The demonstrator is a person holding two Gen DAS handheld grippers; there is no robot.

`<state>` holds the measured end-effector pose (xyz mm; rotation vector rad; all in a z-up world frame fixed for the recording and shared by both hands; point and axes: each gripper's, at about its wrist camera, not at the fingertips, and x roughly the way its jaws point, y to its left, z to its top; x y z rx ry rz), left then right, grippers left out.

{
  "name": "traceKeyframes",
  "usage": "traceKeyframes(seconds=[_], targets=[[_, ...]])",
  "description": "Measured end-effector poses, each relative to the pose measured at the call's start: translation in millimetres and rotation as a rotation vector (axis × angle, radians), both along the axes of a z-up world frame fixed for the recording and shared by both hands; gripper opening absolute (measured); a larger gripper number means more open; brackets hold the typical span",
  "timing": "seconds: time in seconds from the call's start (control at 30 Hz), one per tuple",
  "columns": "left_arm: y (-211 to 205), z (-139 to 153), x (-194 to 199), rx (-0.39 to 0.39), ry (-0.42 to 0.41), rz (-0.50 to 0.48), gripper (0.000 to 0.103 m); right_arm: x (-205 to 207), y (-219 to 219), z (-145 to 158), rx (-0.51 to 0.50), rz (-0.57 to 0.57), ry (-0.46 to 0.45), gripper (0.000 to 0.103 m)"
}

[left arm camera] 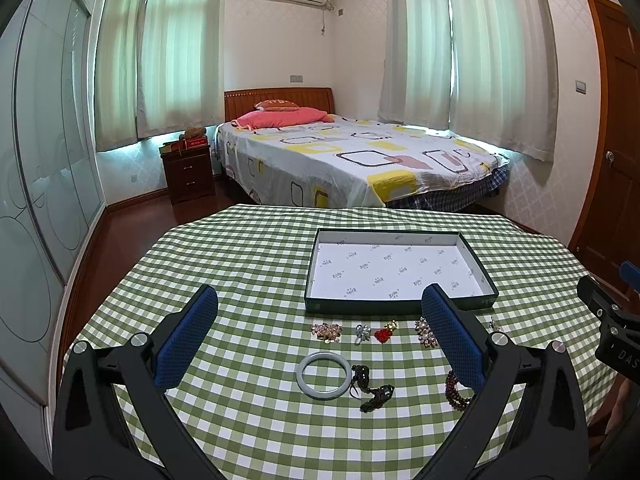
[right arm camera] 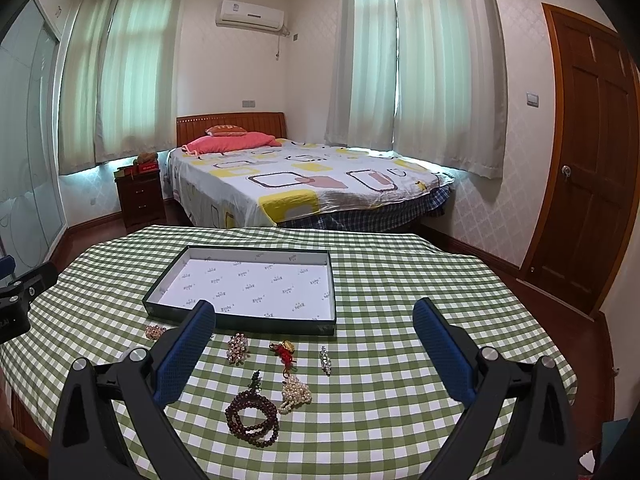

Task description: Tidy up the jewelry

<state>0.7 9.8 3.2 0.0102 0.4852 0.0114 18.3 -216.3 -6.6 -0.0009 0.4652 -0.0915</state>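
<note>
Left wrist view
Left gripper (left arm camera: 320, 320): jaws spread wide over the near part of the table, blue pads facing each other, nothing between them, nothing held.
Table (left arm camera: 240, 248): covered in green-and-white check cloth, and the jewelry is laid out in loose rows on it.
Box (left arm camera: 400, 305): shallow, dark-walled, white printed lining, sitting at the far right of the cloth with nothing in it.
Pale bangle (left arm camera: 324, 375): lies flat on the cloth, near the middle, between the two fingers as seen from here.
Dark cord charm (left arm camera: 370, 388): just right of the bangle, close beside it.
Far row: a pinkish cluster brooch (left arm camera: 327, 332), a small silver piece (left arm camera: 363, 333) and a red-and-gold charm (left arm camera: 386, 332), all apart from each other, just in front of the box's near wall.
Right finger (left arm camera: 452, 336): partly hides a pearly brooch (left arm camera: 422, 330) and a dark bead bracelet (left arm camera: 454, 392).
Right gripper (left arm camera: 612, 320): its black body peeks in at the right edge.

Right wrist view
Right gripper (right arm camera: 314, 352): wide open as well, empty, poised above the near cloth.
Dark bead bracelet (right arm camera: 252, 420): coiled in loops, near and centre.
Pearl strand (right arm camera: 296, 394): bunched just right of the beads.
Red-and-gold charm (right arm camera: 285, 354): farther off, with a sparkly brooch (right arm camera: 237, 347) to its left and a slim silver clip (right arm camera: 325, 360) to its right.
Box (right arm camera: 240, 318): beyond that row, to the left, with nothing in it.
Left gripper (right arm camera: 18, 304): at the far left edge; its jaws cannot be made out from here.
</note>
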Motion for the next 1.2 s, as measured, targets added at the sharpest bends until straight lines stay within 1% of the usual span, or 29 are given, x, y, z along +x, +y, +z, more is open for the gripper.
traceKeyframes(seconds=[0.87,1.2], targets=[[-1.1,2.4,-2.1,0.004,-0.007,0.007,0.099,-1.0,0.6,0.9,-0.003,0.000,-0.010,0.097],[-2.8,1.7,-1.4,-0.004,0.003,0.005,0.099,-1.5,0.9,0.8,0.001,0.001,-0.010,0.097]])
